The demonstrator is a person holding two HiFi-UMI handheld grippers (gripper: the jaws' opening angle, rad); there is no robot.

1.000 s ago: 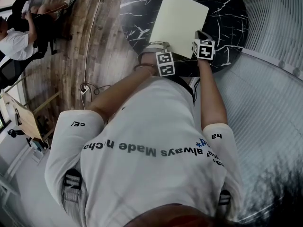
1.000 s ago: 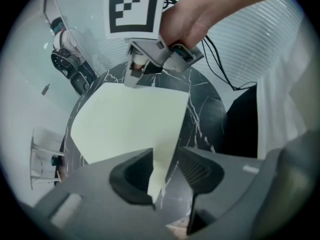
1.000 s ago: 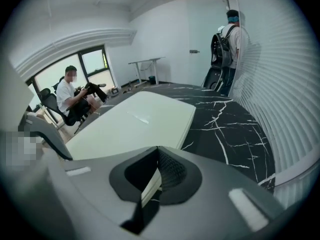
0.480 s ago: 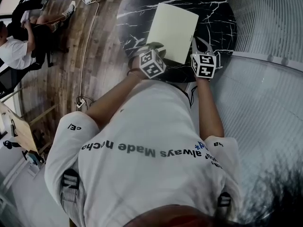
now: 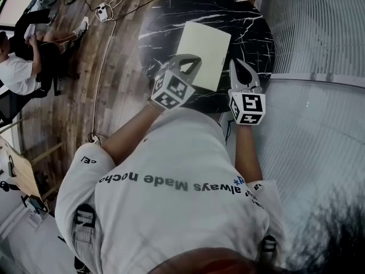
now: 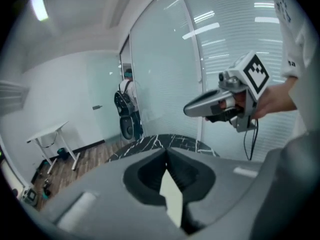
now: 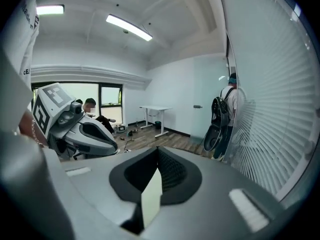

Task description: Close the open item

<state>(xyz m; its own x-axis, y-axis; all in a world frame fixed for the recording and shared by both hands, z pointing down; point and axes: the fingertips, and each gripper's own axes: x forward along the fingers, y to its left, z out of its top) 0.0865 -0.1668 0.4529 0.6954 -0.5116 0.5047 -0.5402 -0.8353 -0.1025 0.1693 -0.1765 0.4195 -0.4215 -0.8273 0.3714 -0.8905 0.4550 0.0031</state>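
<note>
Seemingly the cream folder (image 5: 205, 45) lies flat and shut on the black marbled surface (image 5: 165, 24), just ahead of both tools. Your left claw (image 5: 193, 60) has its jaws together on nothing and is raised near the folder's near left corner. Your right claw (image 5: 236, 66) is likewise pinched together and empty, just beside the near right edge. Check the cover: if it looks sprung, press straight down near the free edge with the blunt tips, so the folder doesn't skate.
</note>
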